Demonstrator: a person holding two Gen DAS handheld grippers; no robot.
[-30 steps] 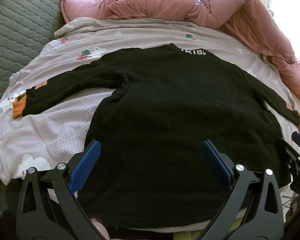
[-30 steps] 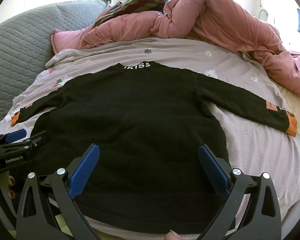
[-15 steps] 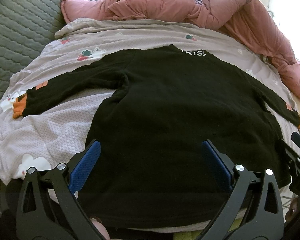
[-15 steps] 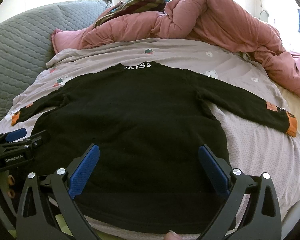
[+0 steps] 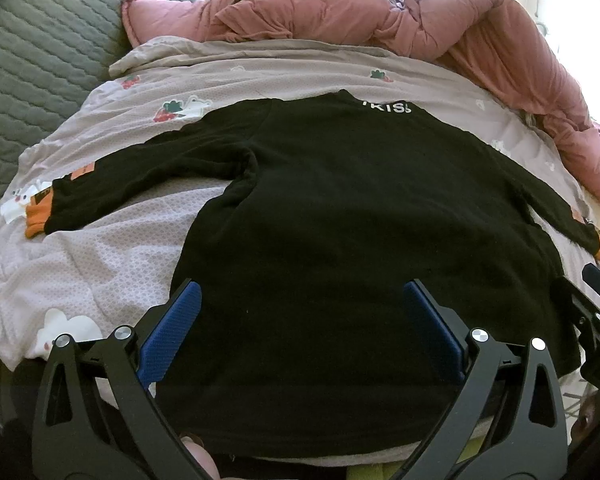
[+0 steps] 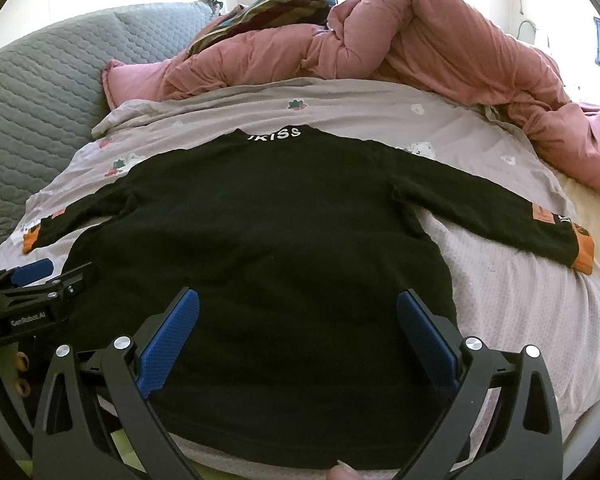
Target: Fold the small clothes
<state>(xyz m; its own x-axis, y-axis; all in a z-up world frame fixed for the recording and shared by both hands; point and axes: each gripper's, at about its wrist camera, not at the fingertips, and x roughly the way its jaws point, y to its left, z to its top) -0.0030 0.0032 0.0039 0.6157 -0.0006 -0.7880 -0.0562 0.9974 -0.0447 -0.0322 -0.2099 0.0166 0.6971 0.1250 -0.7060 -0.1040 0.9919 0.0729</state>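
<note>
I have the shirt (image 5: pixel 340 240) spread flat on the sheet (image 5: pixel 100 272), collar at 12 o'clock and hem toward me at 6, so its long axis runs straight away from both tools. Both sleeves are out sideways: the left sleeve (image 5: pixel 132 180) reaches to about 9 o'clock in the left view, the right sleeve (image 6: pixel 500 220) to about 3 o'clock in the right view, each ending in an orange cuff.

My left gripper (image 5: pixel 300 312) hangs over the lower body of the shirt with its jaws spread wide and nothing between them. My right gripper (image 6: pixel 298 320) is the same, wide apart and empty, over the hem area. They sit side by side; the left one shows at 9 o'clock in the right view.

What matters for the first fold, I judge, is that each sleeve lies outboard of its own tool. The left gripper is nearer the left sleeve, the right gripper nearer the right, so neither arm needs to cross. No fold has been made yet. The pink quilt (image 6: pixel 440 48) is bunched at 12 o'clock, well clear.
</note>
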